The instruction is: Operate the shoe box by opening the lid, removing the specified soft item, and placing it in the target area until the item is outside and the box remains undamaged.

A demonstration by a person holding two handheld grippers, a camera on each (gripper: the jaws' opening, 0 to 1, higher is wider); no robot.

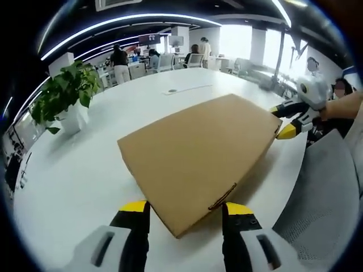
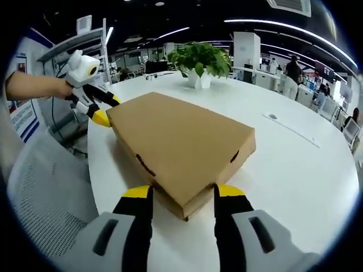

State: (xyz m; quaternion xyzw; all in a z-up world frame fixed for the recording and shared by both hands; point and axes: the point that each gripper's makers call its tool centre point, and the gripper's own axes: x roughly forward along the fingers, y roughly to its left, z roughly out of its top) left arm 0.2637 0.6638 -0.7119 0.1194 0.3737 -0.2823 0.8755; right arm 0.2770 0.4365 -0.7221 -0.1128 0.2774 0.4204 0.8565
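Observation:
A tan cardboard shoe box (image 1: 195, 150) lies flat on the white table (image 1: 74, 181) with its lid down. My left gripper (image 1: 186, 208) stands open, and its yellow-tipped jaws straddle the box's near corner. At the opposite corner my right gripper (image 1: 282, 120) comes in from the right, held by a hand, with its jaws spread around that corner. In the right gripper view the same box (image 2: 181, 141) runs away from my open right gripper (image 2: 184, 191), and the left gripper (image 2: 109, 109) sits at the far corner. The box's contents are hidden.
A potted plant (image 1: 62, 96) (image 2: 199, 59) stands on the table beyond the box. A grey mesh chair (image 1: 323, 198) (image 2: 39, 187) is against the table edge beside the box. A round cable port (image 1: 172, 90) sits farther out. People work at distant desks.

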